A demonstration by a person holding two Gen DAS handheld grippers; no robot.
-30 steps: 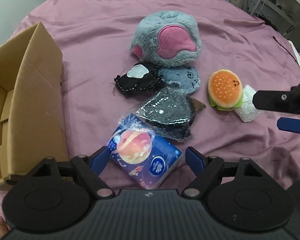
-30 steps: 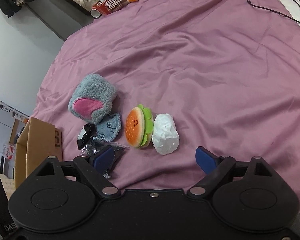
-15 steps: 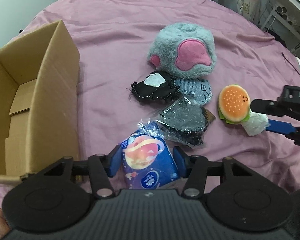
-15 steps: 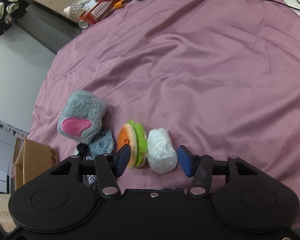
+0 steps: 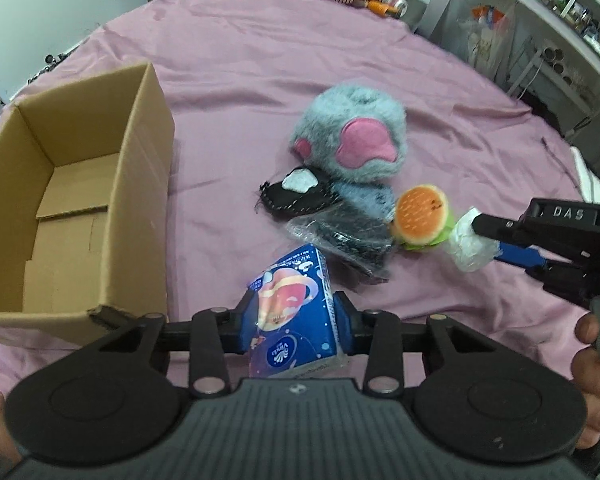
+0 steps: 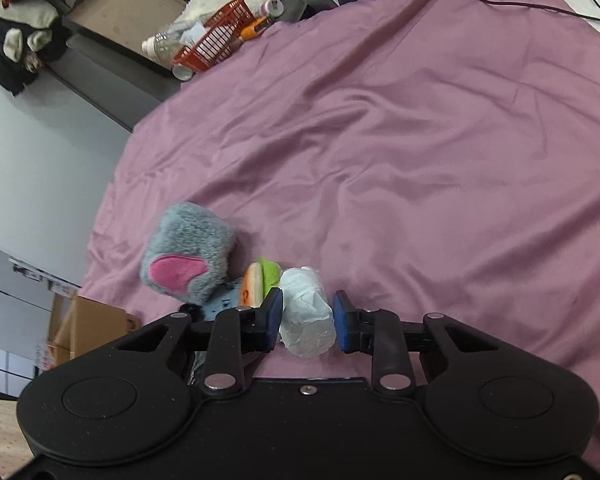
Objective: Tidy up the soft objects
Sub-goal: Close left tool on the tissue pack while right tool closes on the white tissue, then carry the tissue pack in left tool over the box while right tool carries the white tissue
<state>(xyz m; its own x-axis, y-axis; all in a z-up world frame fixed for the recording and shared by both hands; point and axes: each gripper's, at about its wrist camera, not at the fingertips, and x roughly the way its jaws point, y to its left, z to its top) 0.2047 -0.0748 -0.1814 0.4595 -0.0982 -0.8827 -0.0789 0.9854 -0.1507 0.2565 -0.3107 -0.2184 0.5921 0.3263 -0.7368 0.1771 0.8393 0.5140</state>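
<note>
Even, diffuse indoor light is seen in both views, with no harsh glare. Soft sheen is carried along the folds of the purple cloth point(image 6: 420, 152). Short, faint shadows are cast beside the cardboard box point(image 5: 80, 208) and the grey plush point(image 5: 352, 136). Straight lines are bent hard at the fisheye edges, and corners are darkened. Slight motion blur is noticed throughout.

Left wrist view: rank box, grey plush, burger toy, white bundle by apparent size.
1. box
2. grey plush
3. burger toy and white bundle: look about alike, and the right gripper hides part of the bundle, so unranked.
</note>
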